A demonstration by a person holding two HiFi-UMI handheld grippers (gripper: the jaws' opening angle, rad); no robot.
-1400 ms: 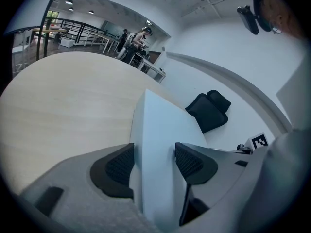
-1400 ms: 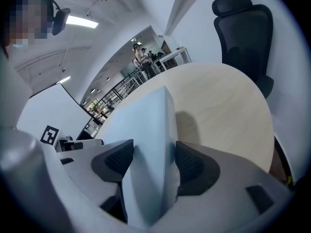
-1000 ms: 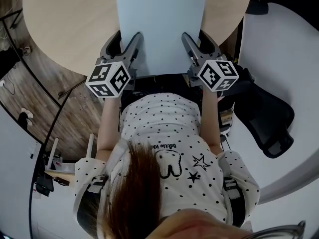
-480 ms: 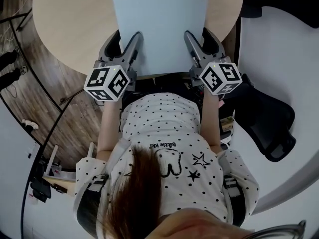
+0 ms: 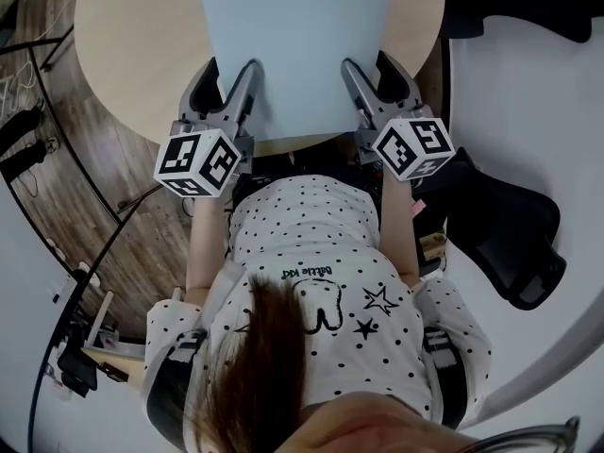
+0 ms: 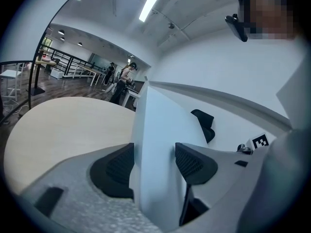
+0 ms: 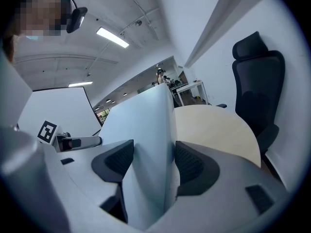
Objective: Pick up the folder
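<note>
We grip the pale folder (image 5: 294, 55) from both sides. The left gripper (image 5: 233, 81) has its jaws pressed onto the folder's left margin, and the right gripper (image 5: 370, 75) is clamped the same way on the right margin. The folder is over the near edge of the round desk (image 5: 132, 45), and its far edge is cut off at the top of the head view. We cannot tell whether it touches the desk. A black chair (image 5: 505, 239) stands to the right of the desk.

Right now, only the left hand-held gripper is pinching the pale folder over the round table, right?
Not quite: the right hand-held gripper pinches the folder too, as the right gripper view shows. So both hold the pale folder over the round table.
</note>
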